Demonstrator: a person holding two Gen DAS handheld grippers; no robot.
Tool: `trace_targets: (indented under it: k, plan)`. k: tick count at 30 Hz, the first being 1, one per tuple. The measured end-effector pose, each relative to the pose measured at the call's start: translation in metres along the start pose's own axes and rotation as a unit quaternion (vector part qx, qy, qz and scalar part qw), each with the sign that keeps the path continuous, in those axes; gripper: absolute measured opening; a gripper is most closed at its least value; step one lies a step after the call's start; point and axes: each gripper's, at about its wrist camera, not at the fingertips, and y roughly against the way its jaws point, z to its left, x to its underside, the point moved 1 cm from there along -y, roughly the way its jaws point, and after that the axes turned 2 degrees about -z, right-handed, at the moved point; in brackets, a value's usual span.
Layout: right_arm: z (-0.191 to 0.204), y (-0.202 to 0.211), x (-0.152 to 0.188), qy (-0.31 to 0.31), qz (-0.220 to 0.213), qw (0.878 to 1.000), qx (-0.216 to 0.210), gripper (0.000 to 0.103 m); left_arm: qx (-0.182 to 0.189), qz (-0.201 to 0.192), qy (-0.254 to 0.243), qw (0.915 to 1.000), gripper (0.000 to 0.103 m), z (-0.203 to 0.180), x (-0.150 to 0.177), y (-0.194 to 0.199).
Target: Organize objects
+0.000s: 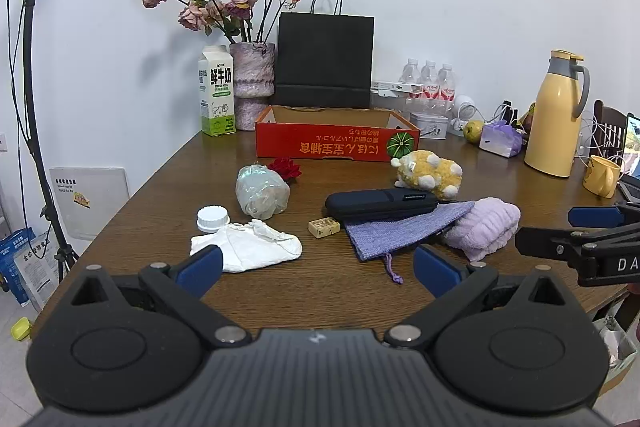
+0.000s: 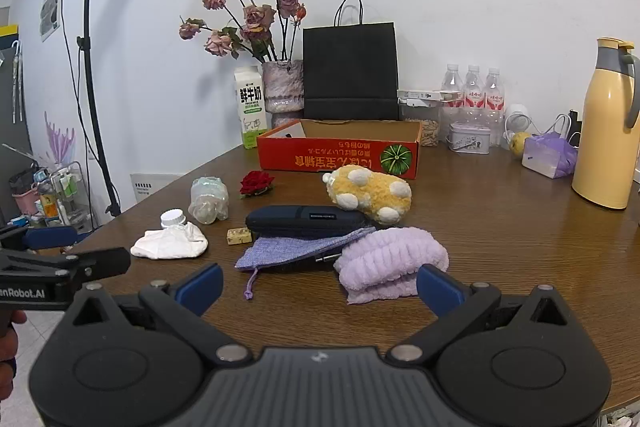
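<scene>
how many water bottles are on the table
3, in a row at the table's back edge, right of the black paper bag: left bottle, middle bottle, right bottle. More may hide behind them.

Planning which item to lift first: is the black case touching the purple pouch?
Touching. The right wrist view shows the black case lying over the purple pouch edge, no gap.

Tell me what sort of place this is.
Probably a home dining or living room used for recording: a brown wooden table with a white milk carton, wilted pink roses in a glass vase, and a black light stand.
</scene>
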Motion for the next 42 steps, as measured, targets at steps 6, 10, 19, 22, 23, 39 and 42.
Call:
trace_targets:
  k: [6,10,19,22,23,39,42]
  plan:
    - [0.0005,0.0,0.0005,0.001,0.0,1.0,0.0,0.103,-0.002,0.004,0.0,1.0,0.103,-0.0003,0.0011,-0.0024]
    - [0.0008,-0.0007,0.0009,0.001,0.0,1.0,0.0,0.103,-0.002,0.003,0.0,1.0,0.103,-0.0006,0.0014,-0.0026]
    - [0.0007,0.0015,0.0004,0.001,0.0,1.0,0.001,0.103,0.003,-0.004,-0.004,1.0,0.103,-0.0019,0.0026,-0.0016]
    - [0.0012,0.0025,0.0003,0.002,0.001,1.0,0.0,0.103,0.002,-0.003,-0.005,1.0,0.103,-0.0016,0.0031,-0.0016]
    - [0.0011,0.003,0.0002,0.002,0.001,1.0,0.0,0.103,0.001,-0.003,-0.005,1.0,0.103,-0.0015,0.0032,-0.0017]
    - [0.0006,0.0026,-0.0003,0.003,0.002,1.0,0.002,0.103,0.002,-0.007,-0.006,1.0,0.103,-0.0019,0.0032,-0.0002]
    - [0.0007,0.0027,0.0002,0.003,0.003,1.0,0.003,0.103,0.002,-0.008,-0.005,1.0,0.103,-0.002,0.0032,0.0001]
